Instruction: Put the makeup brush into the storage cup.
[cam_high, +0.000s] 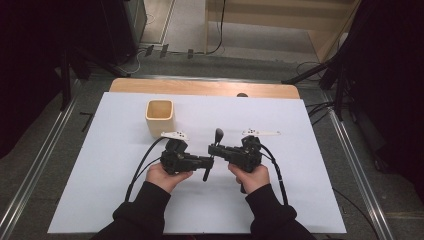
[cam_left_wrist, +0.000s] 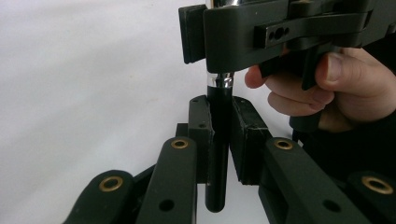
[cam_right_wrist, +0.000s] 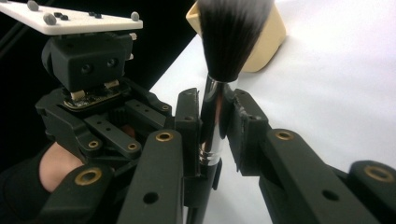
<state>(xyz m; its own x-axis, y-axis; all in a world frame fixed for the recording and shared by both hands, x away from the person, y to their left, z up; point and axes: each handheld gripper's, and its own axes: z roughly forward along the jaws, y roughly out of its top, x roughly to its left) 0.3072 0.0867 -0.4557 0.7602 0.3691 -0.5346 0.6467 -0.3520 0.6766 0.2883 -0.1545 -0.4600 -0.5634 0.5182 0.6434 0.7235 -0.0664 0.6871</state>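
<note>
A black-handled makeup brush with a chrome ferrule and dark bristles (cam_high: 212, 154) is held above the middle of the white-covered desk (cam_high: 100, 190), between the two hands, clear of the surface. The left claw (cam_high: 204, 162) pinches the plain black lower handle; in the left gripper view the handle (cam_left_wrist: 217, 154) stands upright between the pressed pads, its rounded end hanging below them. The right claw (cam_high: 215, 150) clamps the chrome ferrule just above, and in the right gripper view the bristle head (cam_right_wrist: 231, 35) fans out over its jaws. The two claws meet tip to tip, almost touching, one above the other on the brush.

A pale wooden square cup (cam_high: 159, 118), open and upright, stands toward the far left part of the desk, well apart from the brush, with bare white surface between. Past the far edge a strip of wooden tabletop (cam_high: 200, 87) shows. No brand, label or writing can be read on anything.
</note>
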